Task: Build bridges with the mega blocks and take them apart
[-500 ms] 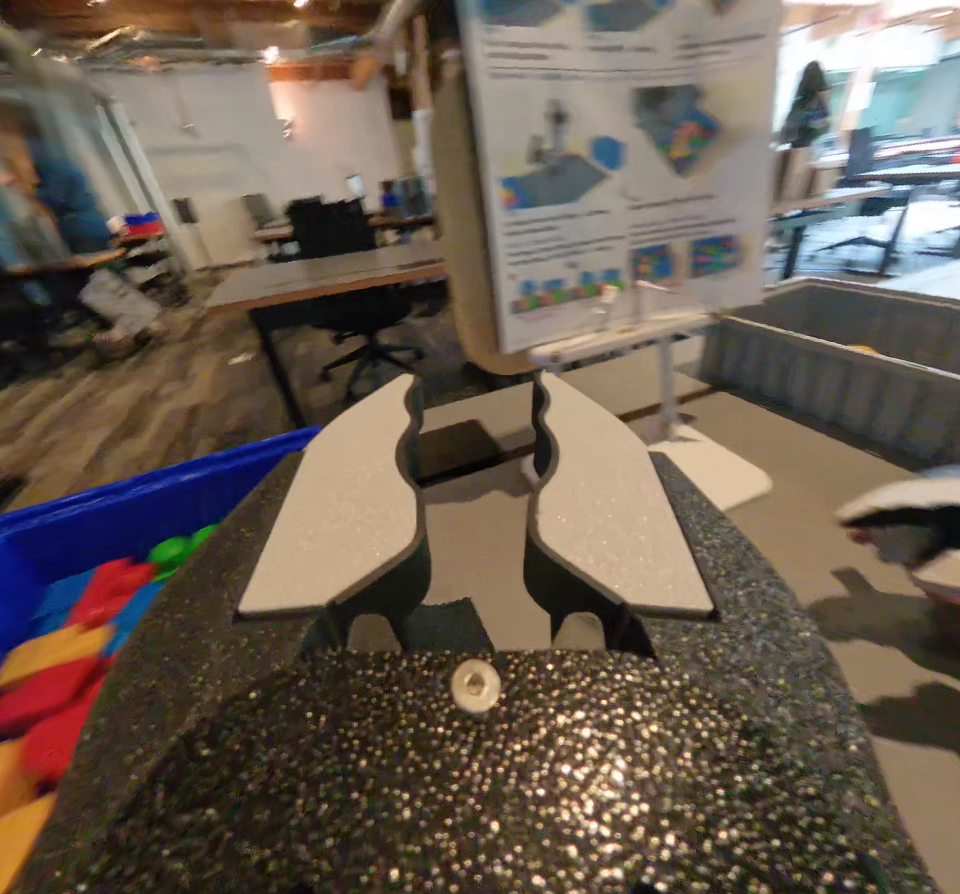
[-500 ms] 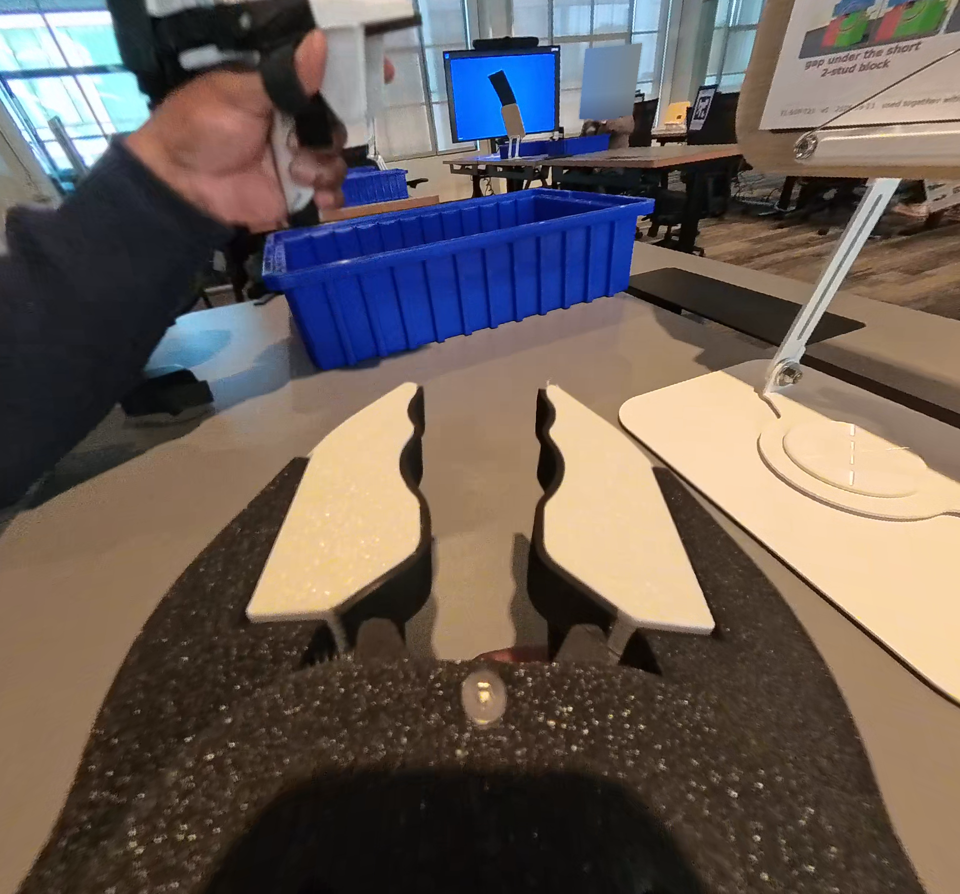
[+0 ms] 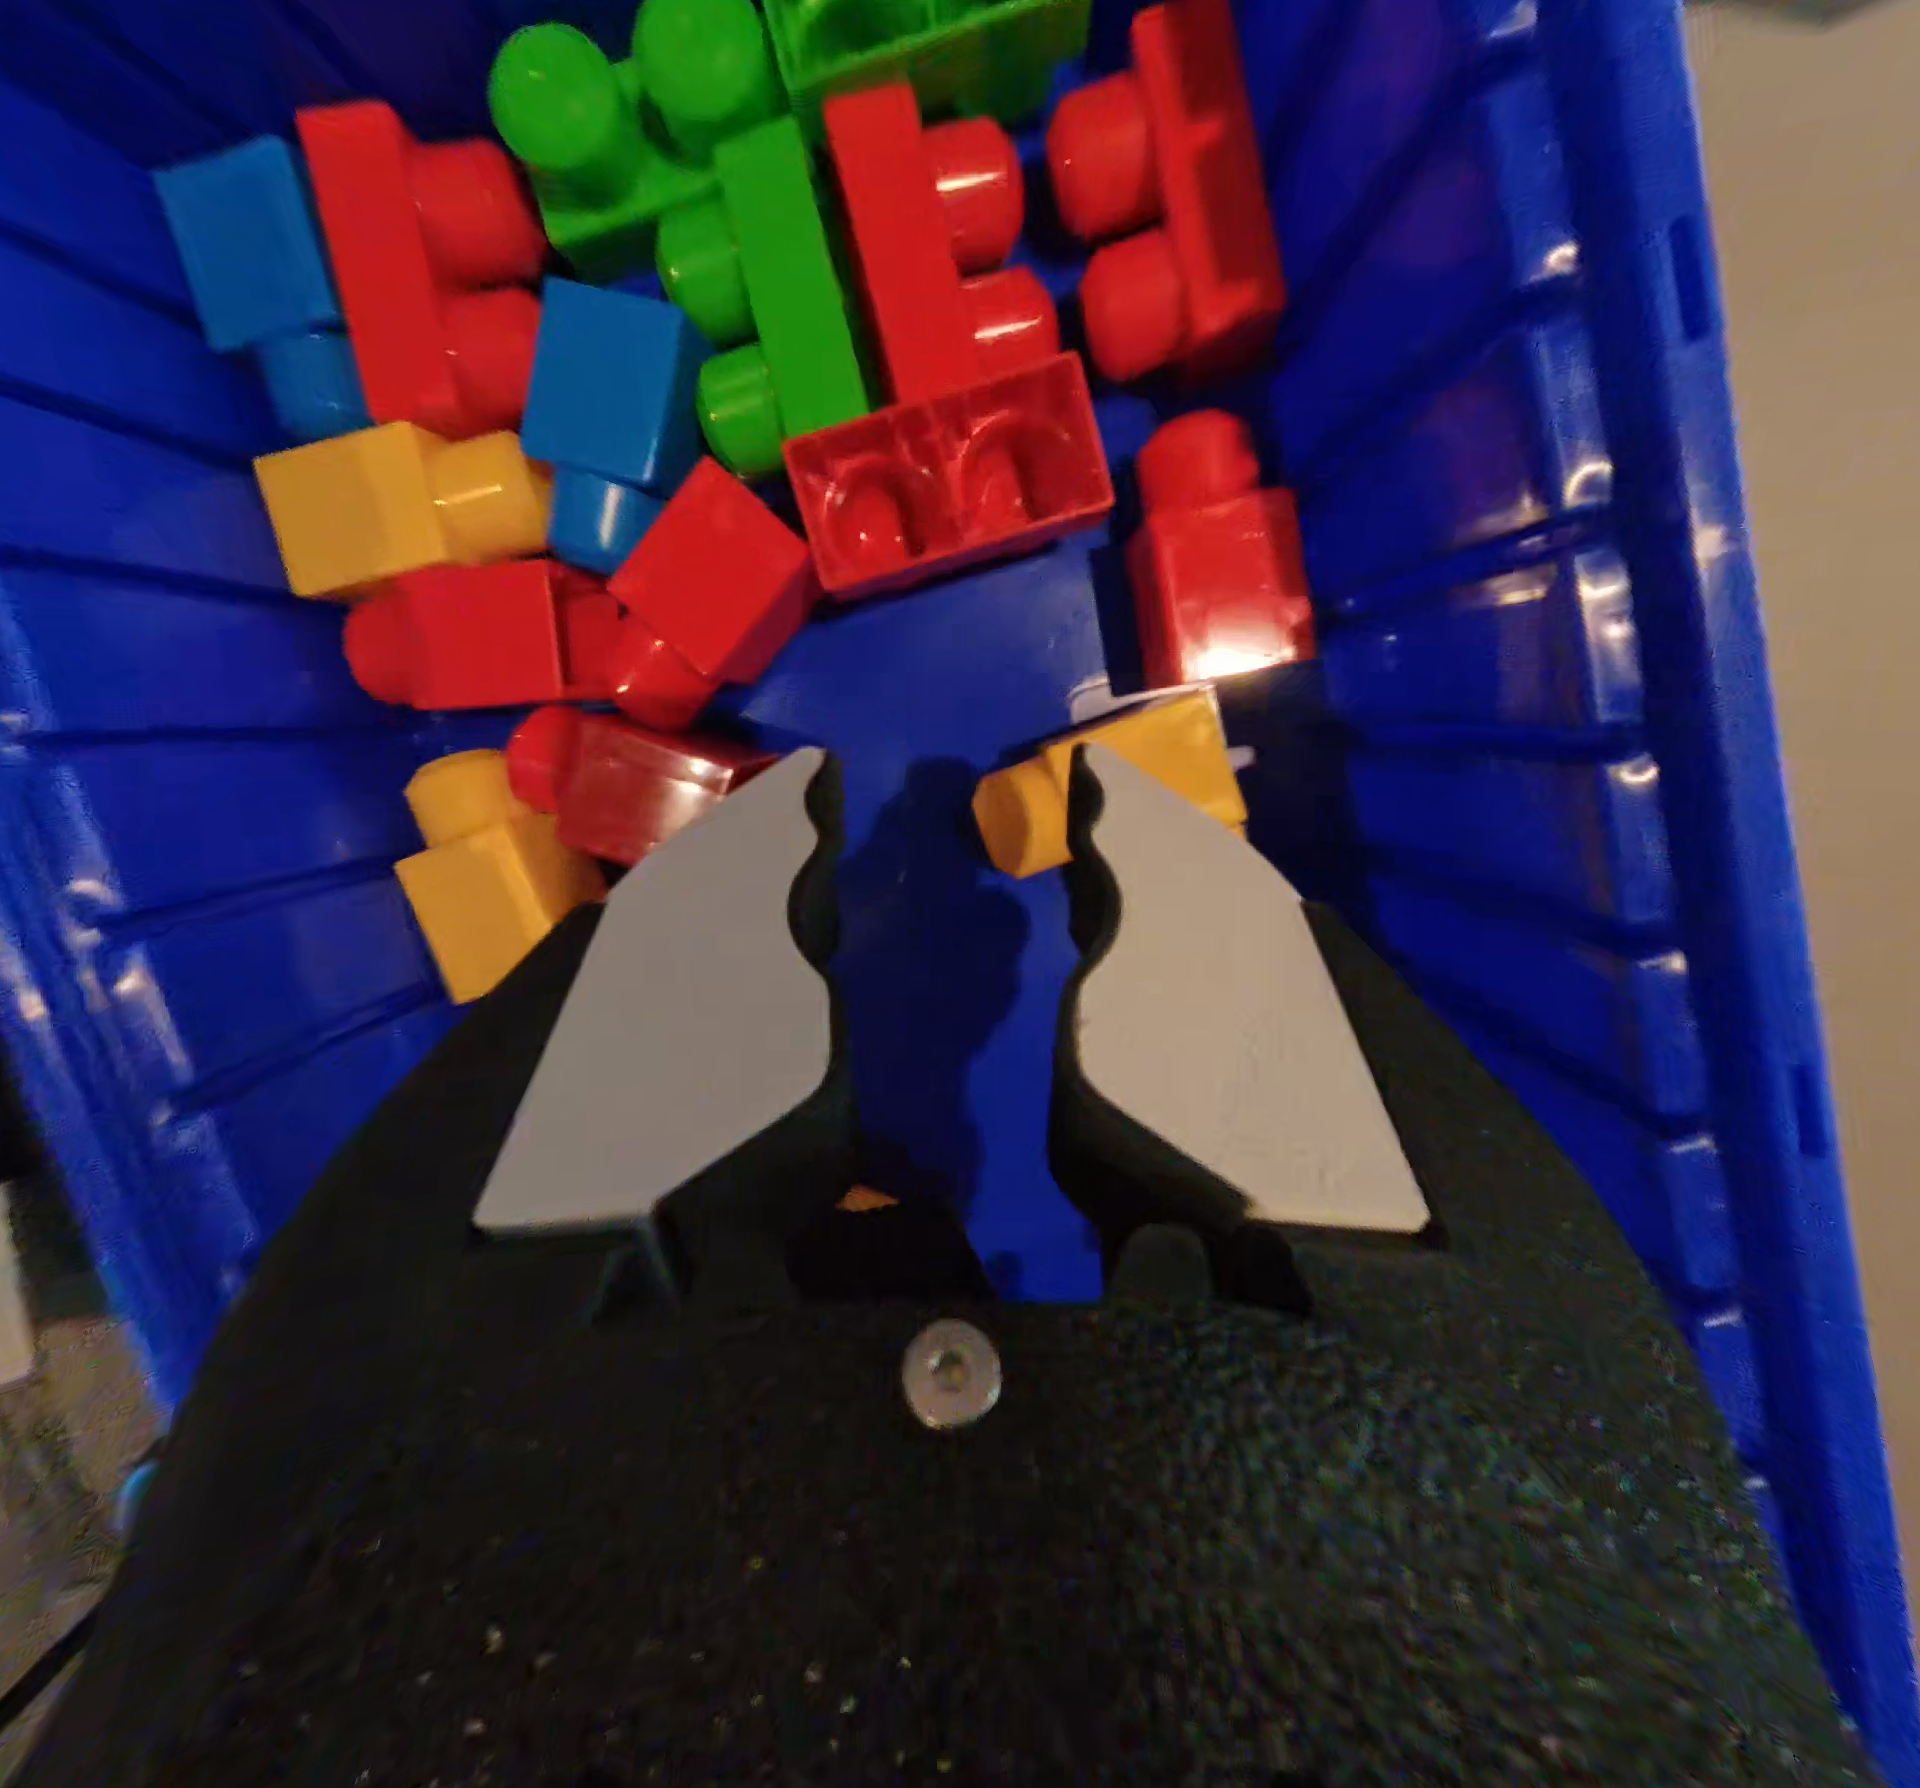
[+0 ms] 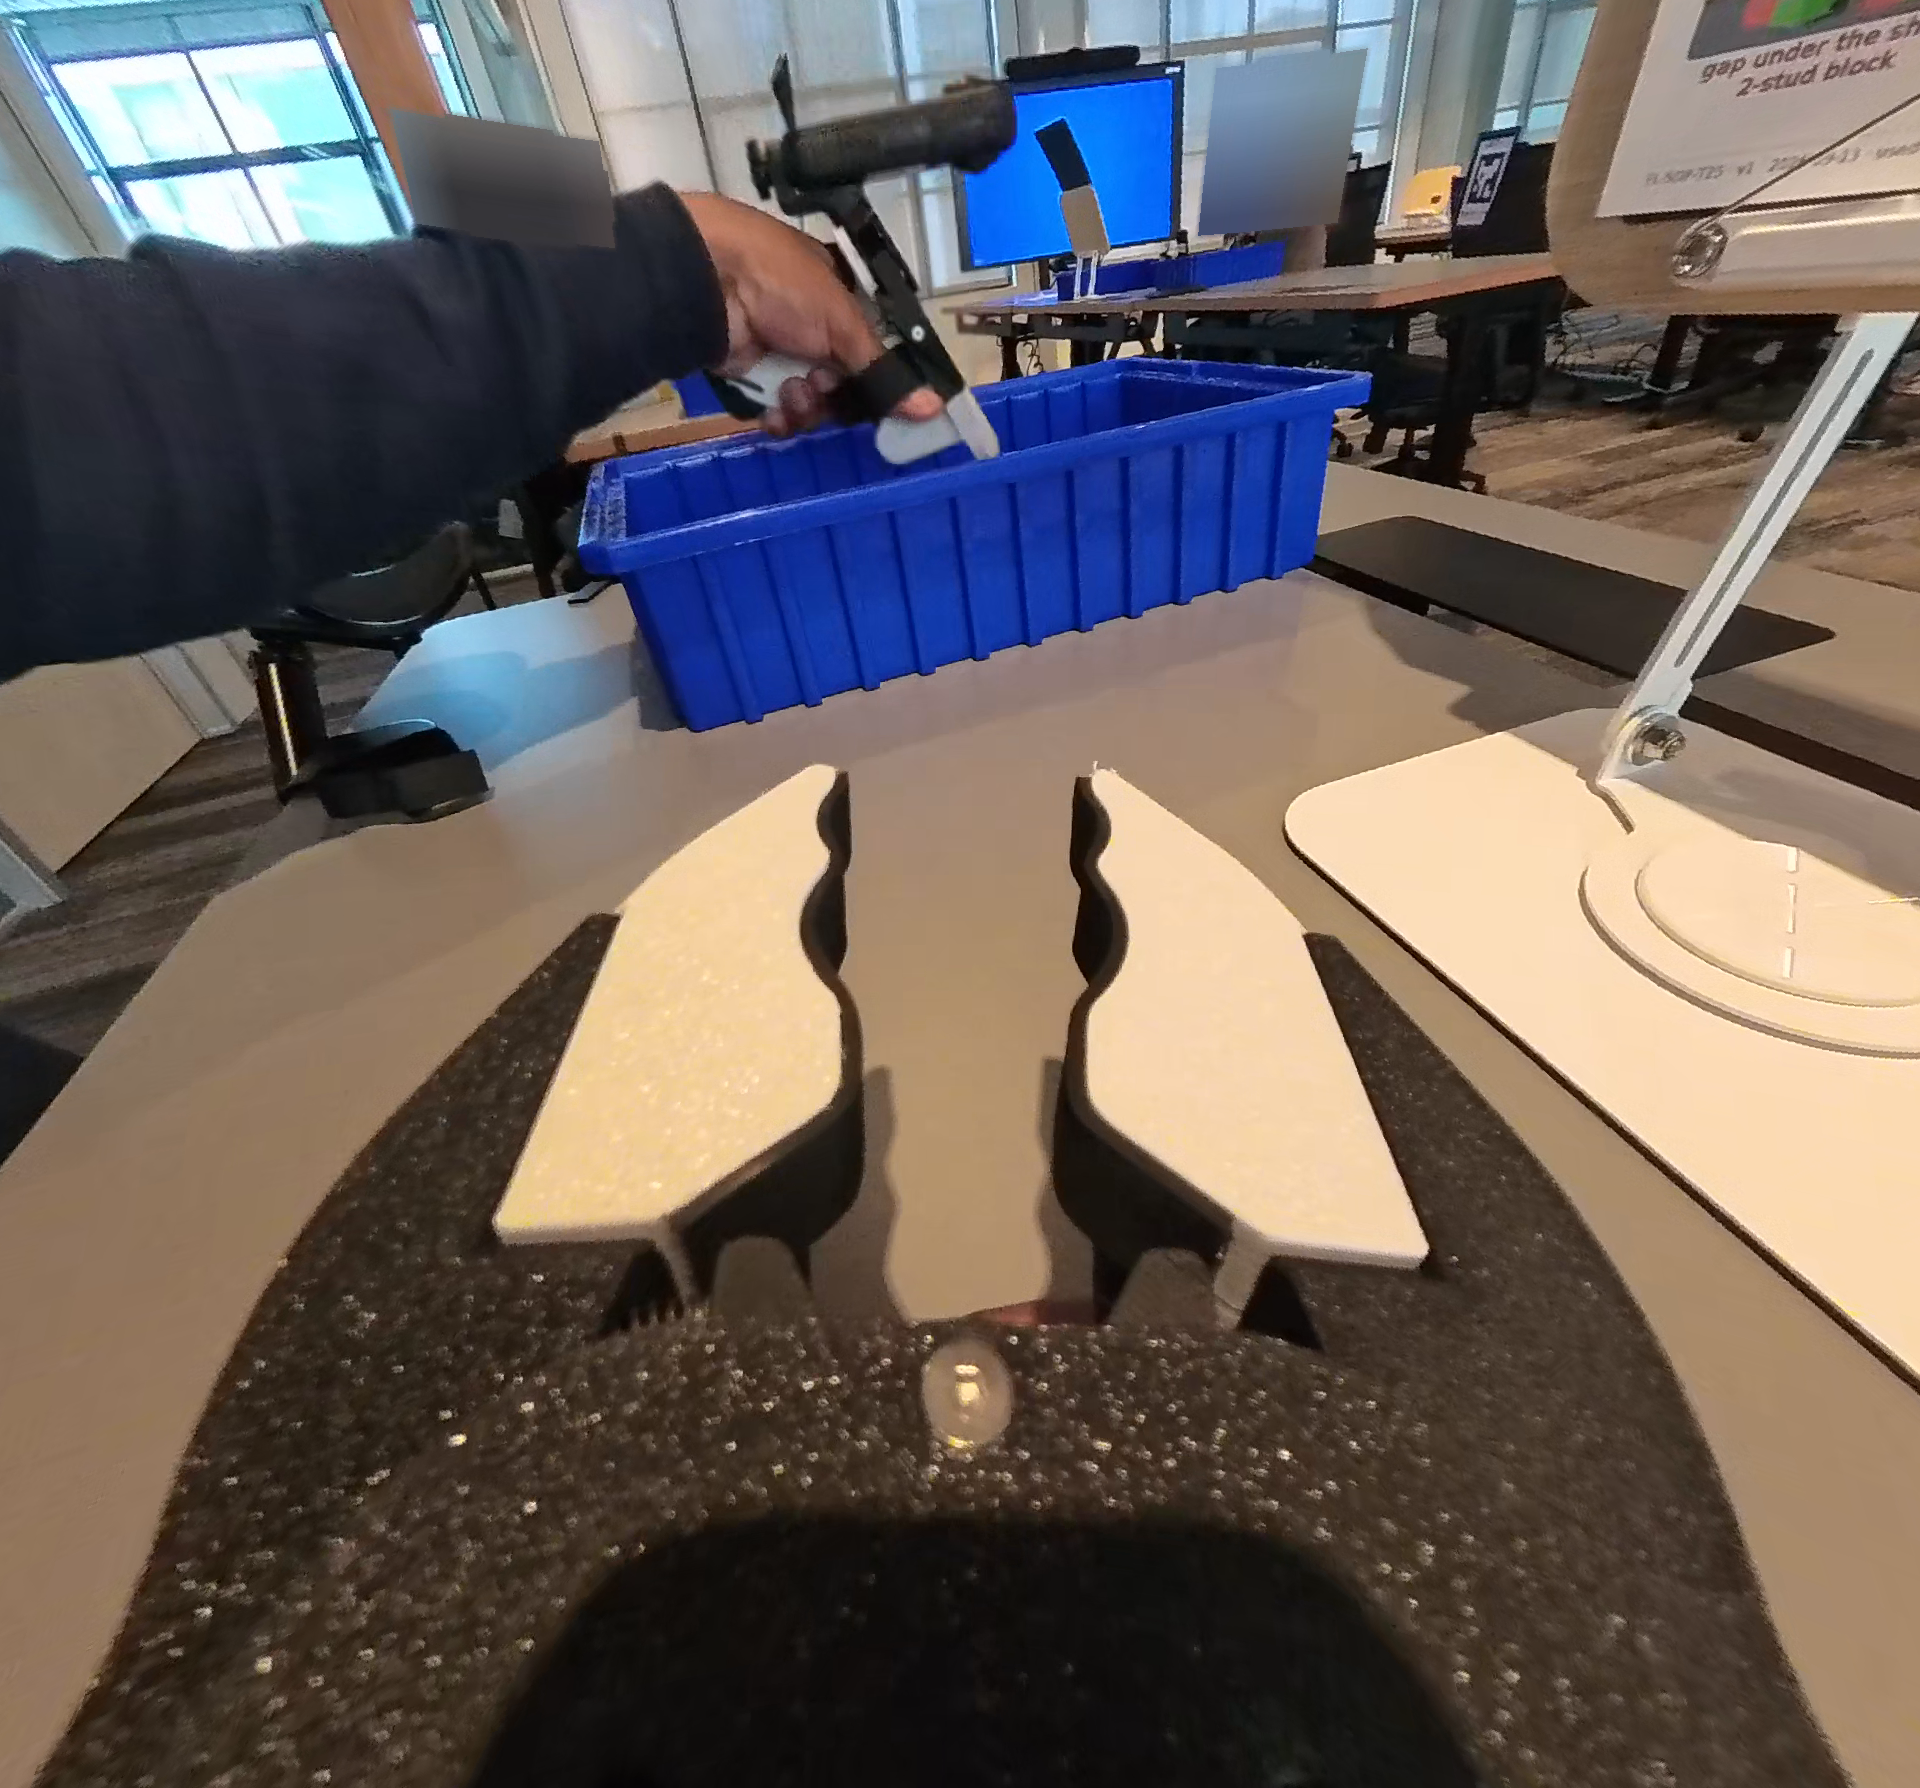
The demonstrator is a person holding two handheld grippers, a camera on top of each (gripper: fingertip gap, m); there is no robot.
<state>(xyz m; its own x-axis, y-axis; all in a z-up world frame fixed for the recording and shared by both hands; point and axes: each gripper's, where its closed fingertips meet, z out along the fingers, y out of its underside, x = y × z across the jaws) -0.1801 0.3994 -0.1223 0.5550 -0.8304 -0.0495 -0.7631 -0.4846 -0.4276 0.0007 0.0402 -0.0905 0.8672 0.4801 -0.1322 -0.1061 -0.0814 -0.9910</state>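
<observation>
My left gripper is open and empty, pointing down into the blue bin. Several red, green, blue and yellow mega blocks lie loose on the bin floor. A yellow block lies just under my right finger, a dark red block and another yellow block by my left finger. A red hollow block lies farther in. My right gripper is open and empty, low over the grey table. In the right wrist view the left gripper dips into the blue bin, held by a hand.
A white stand base with a slanted arm holds an instruction board at the right. A black mat lies behind it. Desks, chairs and a blue monitor stand in the room beyond. My left gripper's tips are some 7 cm from the dark red block.
The left gripper has swung from facing the room down into the blue bin, over the blocks. The right gripper has barely moved and stays open.
</observation>
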